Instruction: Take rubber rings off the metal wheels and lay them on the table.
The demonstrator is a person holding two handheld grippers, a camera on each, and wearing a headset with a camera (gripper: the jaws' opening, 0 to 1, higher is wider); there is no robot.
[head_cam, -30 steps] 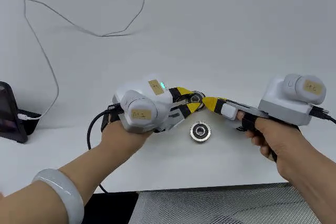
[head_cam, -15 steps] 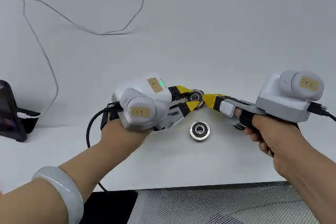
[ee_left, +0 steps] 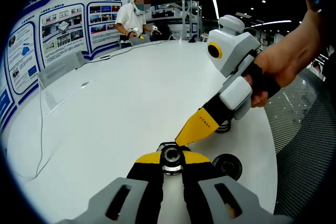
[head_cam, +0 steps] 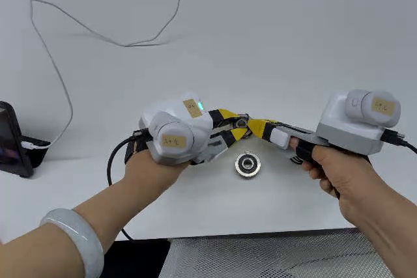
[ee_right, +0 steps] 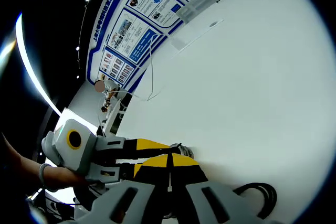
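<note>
My left gripper (head_cam: 231, 126) is shut on a small metal wheel (head_cam: 242, 122) and holds it above the table; in the left gripper view the wheel (ee_left: 171, 158) sits between the yellow tips. My right gripper (head_cam: 255, 125) comes in from the right, its jaws pressed together, the tip touching the held wheel's rim. From the left gripper view its yellow tip (ee_left: 197, 126) meets the wheel's upper right edge. I cannot see whether it pinches the rubber. A second wheel with a black rubber ring (head_cam: 247, 163) lies flat on the white table (head_cam: 280, 56) just below both grippers.
A dark device (head_cam: 13, 140) stands at the left edge with a grey cable (head_cam: 62, 83) running up the table. A black cable (head_cam: 116, 154) hangs by my left wrist. A metal mesh surface (head_cam: 273, 255) lies below the table's front edge. A person (ee_left: 132, 17) stands far behind.
The right gripper has slid a little to the left, closing in on the held wheel. The left gripper and the wheel on the table have stayed put.
</note>
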